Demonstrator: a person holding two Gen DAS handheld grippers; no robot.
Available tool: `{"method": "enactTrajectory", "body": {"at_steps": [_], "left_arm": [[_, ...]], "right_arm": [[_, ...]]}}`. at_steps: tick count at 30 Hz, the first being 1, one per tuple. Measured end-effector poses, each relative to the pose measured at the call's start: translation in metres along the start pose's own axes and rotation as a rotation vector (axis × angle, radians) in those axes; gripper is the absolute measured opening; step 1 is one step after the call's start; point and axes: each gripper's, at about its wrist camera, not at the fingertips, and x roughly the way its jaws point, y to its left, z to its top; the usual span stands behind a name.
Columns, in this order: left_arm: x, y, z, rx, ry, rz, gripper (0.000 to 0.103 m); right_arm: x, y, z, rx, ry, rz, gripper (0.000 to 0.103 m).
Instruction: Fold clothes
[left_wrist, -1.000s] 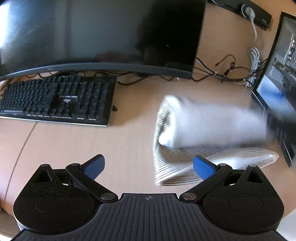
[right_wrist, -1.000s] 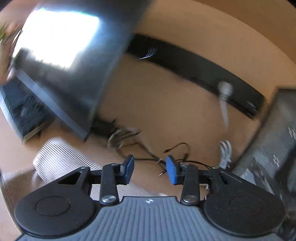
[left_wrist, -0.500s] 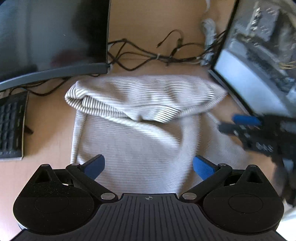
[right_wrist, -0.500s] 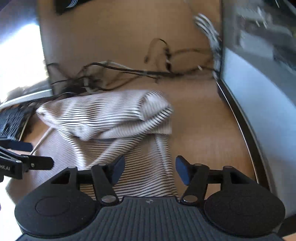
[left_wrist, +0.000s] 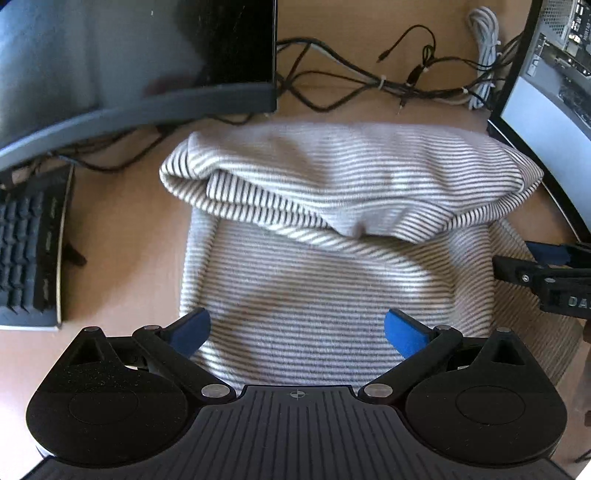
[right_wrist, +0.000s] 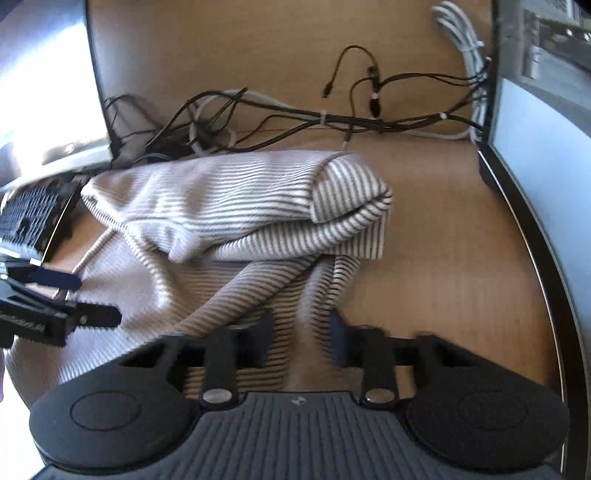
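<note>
Left wrist view has the striped garment (left_wrist: 332, 280) lying on the wooden table (left_wrist: 125, 236), squeezed between the monitor (left_wrist: 122, 59) at the back left and a PC case (left_wrist: 554, 92) on the right. The far part is doubled over into a fat roll; the near part lies flat in one layer. The left gripper (left_wrist: 297, 328) hangs over that flat part with its jaws spread wide and nothing between them.

The right gripper (right_wrist: 301, 338) is blurry in its own view. Its jaws look parted, straddling a raised ridge of cloth at the garment's right edge, but not pinching it as far as I can tell.

What I'd worry about:
- The fabric is a soft, fine-ribbed knit, floppy and stretchy. Grab only the top layer and the fold will probably slide apart or go lopsided.
- That roll is loose and puffy, so a tug on the near hem could easily unroll it.
- The cable tangle (left_wrist: 399, 85) sits just behind the roll, and the keyboard (left_wrist: 29, 251) is near the left side. Pushing the cloth back or swinging wide could snag a wire or bump something.
</note>
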Motion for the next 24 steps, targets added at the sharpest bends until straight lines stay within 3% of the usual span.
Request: {"method": "enactTrajectory", "body": {"at_steps": [5,8,18,24], "left_arm": [[-0.007,-0.006,-0.009,0.045,-0.021,0.012,0.069],[-0.012,-0.008,-0.014,0.06,-0.028,0.006,0.058],[-0.046,-0.013,-0.059,0.096,0.009,-0.052,0.052],[-0.077,-0.013,-0.09,0.075,0.07,-0.173,0.052]], "right_arm": [[-0.009,0.003,-0.007,-0.008,0.008,0.011,0.015],[-0.017,0.005,-0.014,-0.013,0.013,0.014,0.015],[-0.055,0.02,-0.049,-0.015,0.05,0.007,0.015],[-0.084,0.009,-0.066,-0.018,0.045,-0.024,0.019]]}}
